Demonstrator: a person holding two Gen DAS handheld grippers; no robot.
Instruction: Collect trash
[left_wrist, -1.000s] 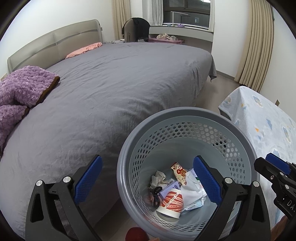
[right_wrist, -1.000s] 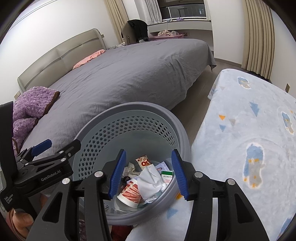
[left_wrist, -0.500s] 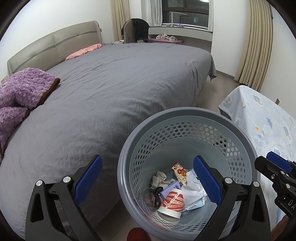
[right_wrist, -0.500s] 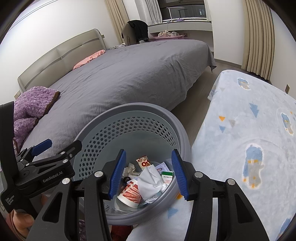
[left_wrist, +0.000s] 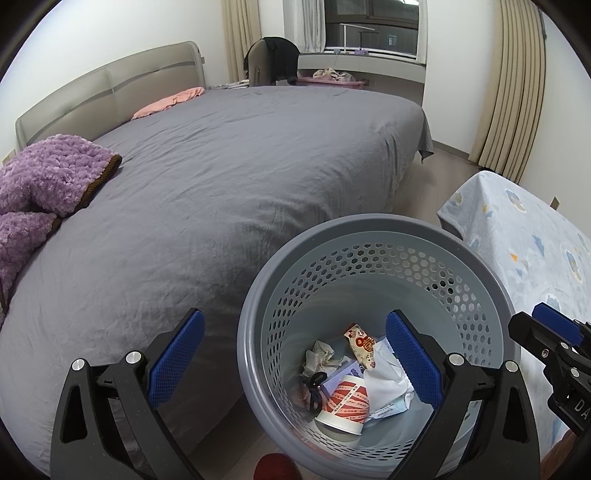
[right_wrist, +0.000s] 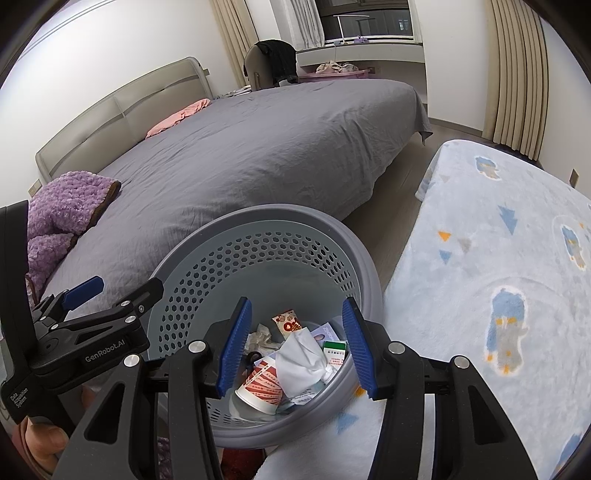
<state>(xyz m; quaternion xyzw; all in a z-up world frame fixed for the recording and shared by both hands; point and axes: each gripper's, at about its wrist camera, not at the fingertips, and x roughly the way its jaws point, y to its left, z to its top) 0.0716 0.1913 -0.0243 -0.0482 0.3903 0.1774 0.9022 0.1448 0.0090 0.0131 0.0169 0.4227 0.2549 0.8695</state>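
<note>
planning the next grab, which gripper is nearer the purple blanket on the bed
Left. The left gripper sits on the purple blanket's side of the trash bin; the right gripper is beyond it.

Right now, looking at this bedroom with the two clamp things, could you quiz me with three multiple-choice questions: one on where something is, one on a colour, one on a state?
1. Where does the paper cup lie?
A. On the bed
B. Inside the grey basket
C. On the floor

2. What colour is the fluffy blanket on the bed?
A. Purple
B. Green
C. Yellow

3. How does the right gripper stand?
A. Clamped on the cup
B. Shut tight on nothing
C. Jaws apart, nothing between them

Answers: 1 B, the cup lies on its side among wrappers at the basket's bottom. 2 A, it is plainly purple. 3 C, both blue pads hang over the basket, gripping nothing.
</note>
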